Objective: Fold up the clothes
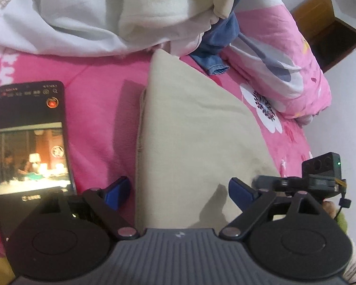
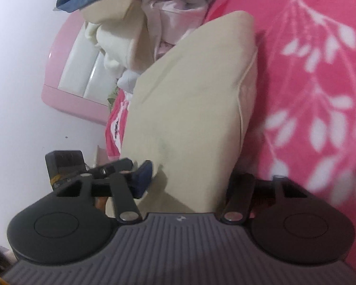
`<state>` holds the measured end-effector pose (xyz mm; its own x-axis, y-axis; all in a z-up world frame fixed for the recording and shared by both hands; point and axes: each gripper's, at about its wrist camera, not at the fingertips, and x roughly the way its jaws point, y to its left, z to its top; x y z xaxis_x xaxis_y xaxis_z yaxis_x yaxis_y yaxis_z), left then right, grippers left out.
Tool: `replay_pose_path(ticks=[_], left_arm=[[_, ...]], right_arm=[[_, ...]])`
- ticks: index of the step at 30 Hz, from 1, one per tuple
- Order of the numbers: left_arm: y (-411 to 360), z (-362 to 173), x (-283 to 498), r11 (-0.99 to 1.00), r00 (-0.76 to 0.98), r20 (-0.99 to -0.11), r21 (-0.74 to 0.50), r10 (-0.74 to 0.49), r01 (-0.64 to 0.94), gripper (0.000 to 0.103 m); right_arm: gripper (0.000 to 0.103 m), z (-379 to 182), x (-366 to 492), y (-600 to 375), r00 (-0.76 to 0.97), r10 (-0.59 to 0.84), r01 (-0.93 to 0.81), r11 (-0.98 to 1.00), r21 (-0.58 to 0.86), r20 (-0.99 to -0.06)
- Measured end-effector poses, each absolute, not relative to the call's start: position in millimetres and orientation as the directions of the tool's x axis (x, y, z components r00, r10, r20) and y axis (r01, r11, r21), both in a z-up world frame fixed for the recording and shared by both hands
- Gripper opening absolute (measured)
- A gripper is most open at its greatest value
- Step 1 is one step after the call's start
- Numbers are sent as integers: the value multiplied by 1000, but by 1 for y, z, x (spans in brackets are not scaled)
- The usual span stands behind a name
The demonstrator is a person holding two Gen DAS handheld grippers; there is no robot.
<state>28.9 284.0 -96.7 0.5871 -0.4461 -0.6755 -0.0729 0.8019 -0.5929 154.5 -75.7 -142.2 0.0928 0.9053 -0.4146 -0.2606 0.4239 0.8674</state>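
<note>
- My left gripper (image 1: 180, 191) stands wide, its blue pads (image 1: 117, 192) spread clear of the cloth and clamping nothing.
- The folded beige garment (image 1: 192, 128) lies flat on the pink floral bedspread (image 1: 99, 90), running from between those open fingers away toward the heap of unfolded clothes (image 1: 121, 11) at the far end.
- A phone (image 1: 28, 137) with its screen lit lies on the bedspread just left of the garment, beside my left finger.
- My right gripper (image 2: 185, 175) shows in the left view at the garment's near right corner.
- In the right wrist view the garment's near end fills the gap between the right fingers; one blue pad (image 2: 142, 178) touches its edge, the other is hidden behind the cloth, so I cannot tell whether it is pinched.
- A blue denim piece (image 1: 213, 54) lies at the edge of the heap, beyond the garment's far end.
</note>
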Motion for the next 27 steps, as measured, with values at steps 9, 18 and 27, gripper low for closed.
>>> replay_pose_path(ticks=[9, 18, 27], left_arm=[[238, -89, 64, 753, 545, -623, -657, -561, 24, 80], [182, -104, 106, 735, 499, -601, -668, -624, 115, 76], [200, -42, 31, 853, 689, -543, -472, -480, 223, 80]], right_arm=[[16, -125, 160, -116, 203, 924, -307, 374, 875, -323], [35, -132, 156, -215, 360, 809, -150, 542, 826, -465], [53, -94, 79, -248, 625, 680, -248, 638, 729, -382]])
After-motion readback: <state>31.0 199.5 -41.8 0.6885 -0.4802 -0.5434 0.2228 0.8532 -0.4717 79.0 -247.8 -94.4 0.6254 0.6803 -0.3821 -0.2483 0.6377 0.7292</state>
